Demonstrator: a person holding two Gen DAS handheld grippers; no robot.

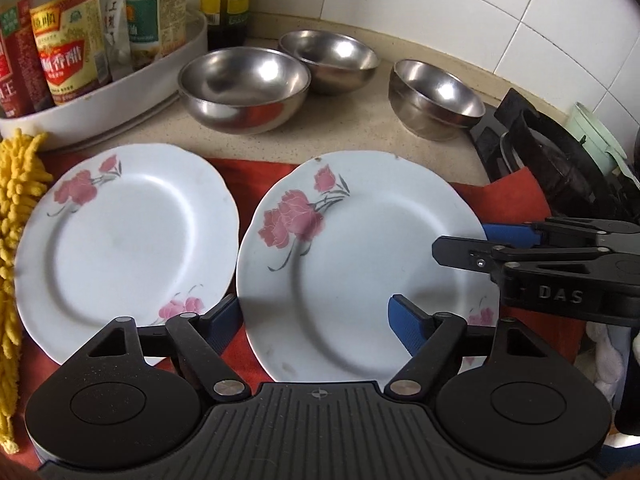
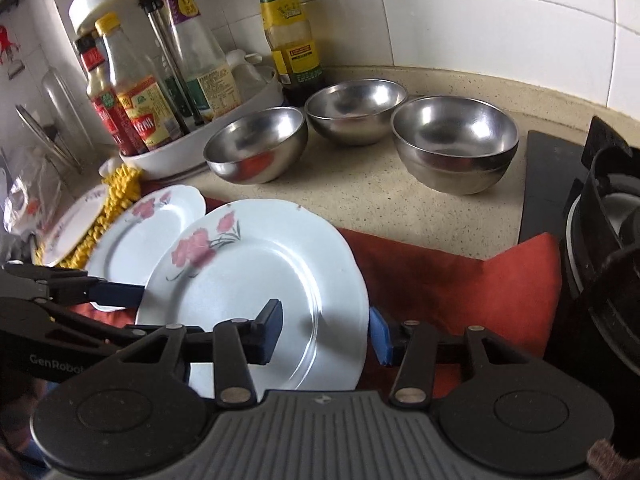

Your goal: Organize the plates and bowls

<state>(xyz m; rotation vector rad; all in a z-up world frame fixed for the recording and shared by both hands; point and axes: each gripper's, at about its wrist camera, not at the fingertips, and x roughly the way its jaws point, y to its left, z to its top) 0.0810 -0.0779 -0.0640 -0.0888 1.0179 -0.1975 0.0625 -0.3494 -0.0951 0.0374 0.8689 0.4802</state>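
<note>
Two white plates with pink flowers lie side by side on a red cloth [image 2: 460, 280]. My left gripper [image 1: 316, 320] is open and straddles the left rim of the right plate [image 1: 360, 260], one finger outside it, the other over its well. My right gripper [image 2: 326, 334] is open astride the same plate's [image 2: 248, 272] right rim, its outer blue pad [image 2: 380, 336] close beside the edge. It enters the left wrist view from the right [image 1: 460, 240]. The left plate [image 1: 120, 240] is untouched. Three steel bowls [image 1: 244, 80] [image 1: 328, 56] [image 1: 436, 96] stand behind on the counter.
A white tray [image 1: 120, 80] of sauce bottles stands at the back left, with a tall bottle [image 1: 226, 0] beside it. A yellow chenille duster [image 1: 16, 208] lies left of the plates, over a third plate [image 2: 68, 224]. A black gas stove [image 2: 600, 220] borders the right.
</note>
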